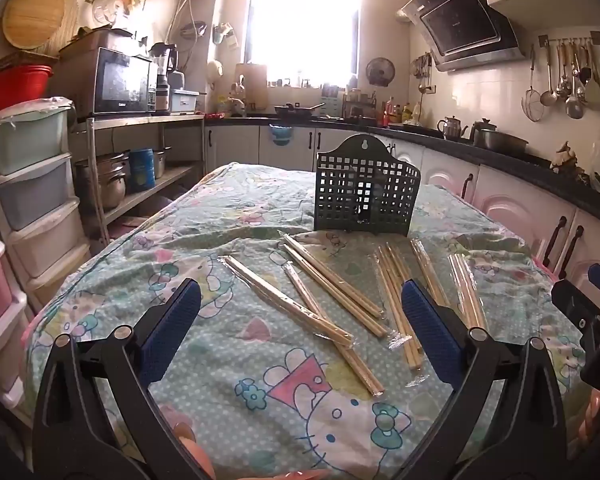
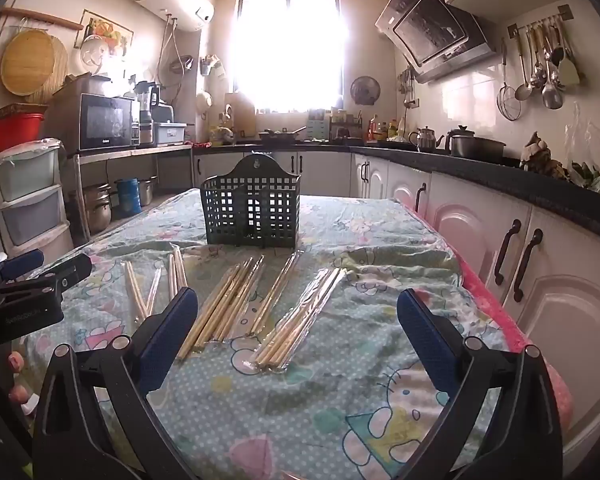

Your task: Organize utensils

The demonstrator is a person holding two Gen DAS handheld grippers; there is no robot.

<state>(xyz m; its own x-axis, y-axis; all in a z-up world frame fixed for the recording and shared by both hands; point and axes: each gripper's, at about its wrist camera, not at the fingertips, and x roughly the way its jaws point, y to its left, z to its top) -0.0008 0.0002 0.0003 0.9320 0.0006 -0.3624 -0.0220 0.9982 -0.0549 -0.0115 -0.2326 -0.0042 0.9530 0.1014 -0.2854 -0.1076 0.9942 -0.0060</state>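
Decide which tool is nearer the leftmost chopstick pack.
Left. The left tool frames the leftmost chopstick pack between its open jaws; the right tool sits off to its right.

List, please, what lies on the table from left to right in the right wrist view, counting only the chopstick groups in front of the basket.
Crossed wrapped pairs → short pair → big loose bundle → single wrapped pair → wrapped pack, all on the tablecloth, nearer than the basket.
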